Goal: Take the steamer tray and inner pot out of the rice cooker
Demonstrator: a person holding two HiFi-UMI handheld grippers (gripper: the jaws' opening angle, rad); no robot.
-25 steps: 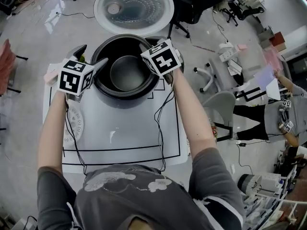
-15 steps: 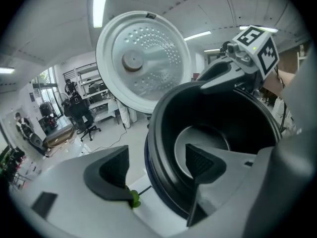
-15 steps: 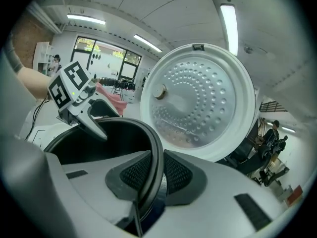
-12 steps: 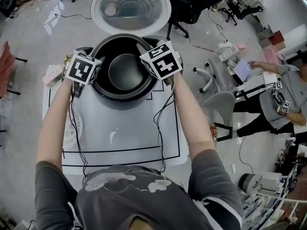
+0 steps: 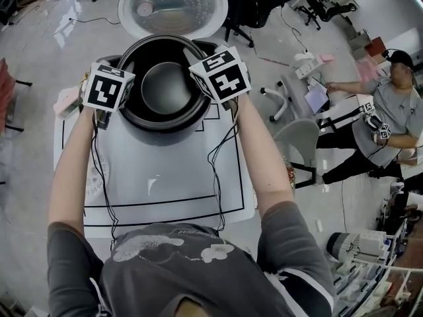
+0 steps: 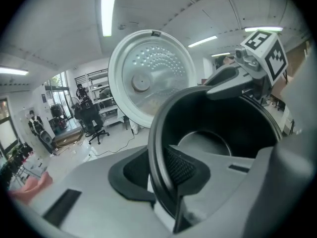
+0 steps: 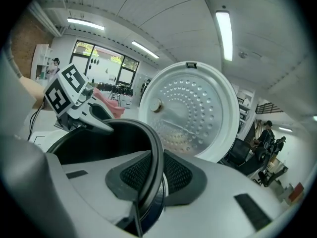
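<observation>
The inner pot (image 5: 165, 88) sits in the mouth of the rice cooker (image 5: 213, 45), between the two grippers, which hold opposite sides of its rim. The head view hides both sets of jaws under the marker cubes; only the gripper views show them. In the left gripper view, the left gripper (image 6: 161, 167) has its jaws closing on the rim, one pad inside the wall and one outside. In the right gripper view, the right gripper (image 7: 153, 175) is clamped on the rim, with mesh pads pressed on both faces. Each gripper view also shows the opposite gripper across the pot and the raised lid (image 7: 193, 113) beyond it. From above, both forearms reach straight forward over the table (image 5: 165, 177), with the grippers tipped downward.
</observation>
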